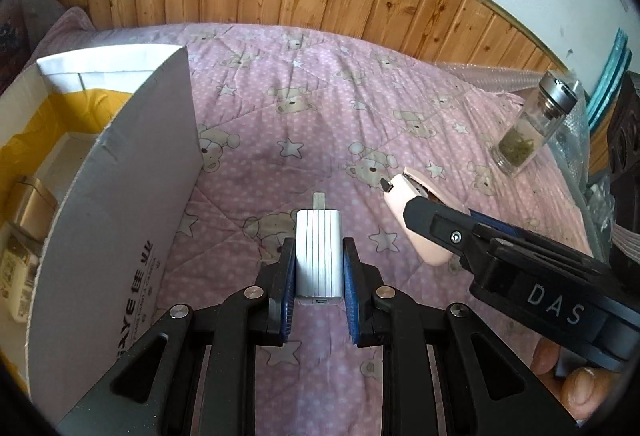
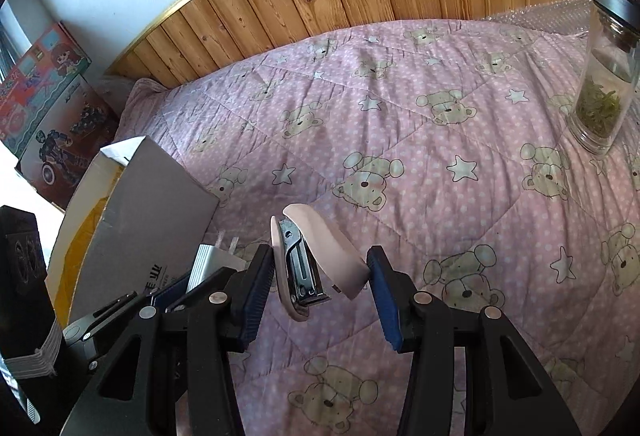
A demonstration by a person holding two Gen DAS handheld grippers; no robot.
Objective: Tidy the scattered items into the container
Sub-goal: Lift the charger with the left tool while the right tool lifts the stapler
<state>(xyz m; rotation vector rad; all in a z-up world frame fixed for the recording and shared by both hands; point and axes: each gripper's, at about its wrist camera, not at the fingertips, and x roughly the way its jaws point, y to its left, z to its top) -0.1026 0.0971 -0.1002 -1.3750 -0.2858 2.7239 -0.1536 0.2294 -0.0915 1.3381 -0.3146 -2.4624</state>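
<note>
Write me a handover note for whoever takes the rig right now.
Left gripper: shut on the white charger, held above the quilt.
Right gripper: shut on the pink stapler, also off the quilt.
Box: on the left, flap up, a few items already inside.
Left: drop both into the box, then fetch the glass jar standing on the far right.

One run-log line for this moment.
left tool: shut on charger | right tool: shut on stapler | box: left | jar: on quilt
</note>
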